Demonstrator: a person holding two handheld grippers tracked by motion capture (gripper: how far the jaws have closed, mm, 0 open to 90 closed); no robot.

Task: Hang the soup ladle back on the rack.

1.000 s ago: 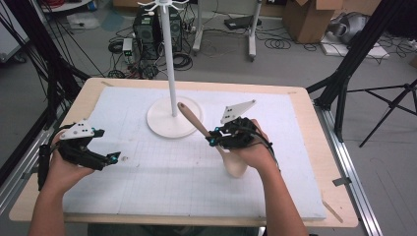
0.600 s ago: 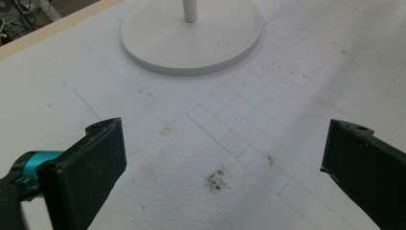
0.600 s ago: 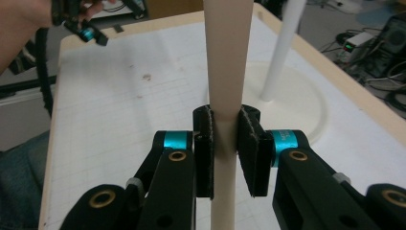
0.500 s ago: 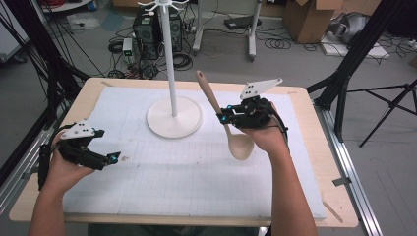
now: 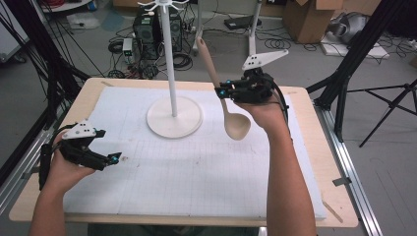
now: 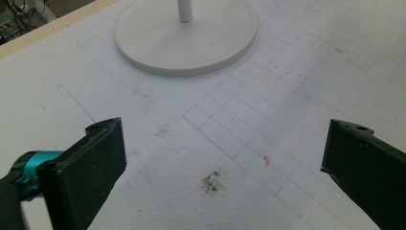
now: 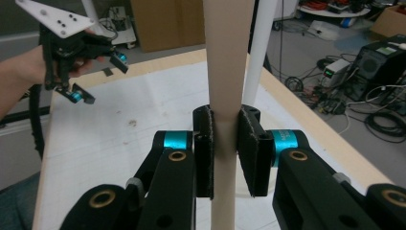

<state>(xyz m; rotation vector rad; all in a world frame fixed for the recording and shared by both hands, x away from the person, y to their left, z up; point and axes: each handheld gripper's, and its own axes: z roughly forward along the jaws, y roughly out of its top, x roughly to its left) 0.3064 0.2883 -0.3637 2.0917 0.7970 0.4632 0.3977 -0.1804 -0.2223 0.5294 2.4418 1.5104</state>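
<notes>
Above the mat, the raised right gripper (image 5: 222,92) pinches the wooden spoon (image 5: 223,101) handle.

The right gripper (image 5: 223,92) has lifted the spoon (image 5: 222,93) up off the worktop (image 5: 206,167) and moved it back, closer to the pole (image 5: 168,59). The spoon now hangs bowl down

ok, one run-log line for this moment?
right gripper: shut on wooden spoon, lifted off mat, bowl down | left gripper: open, over mat | hook stand: bare
</notes>
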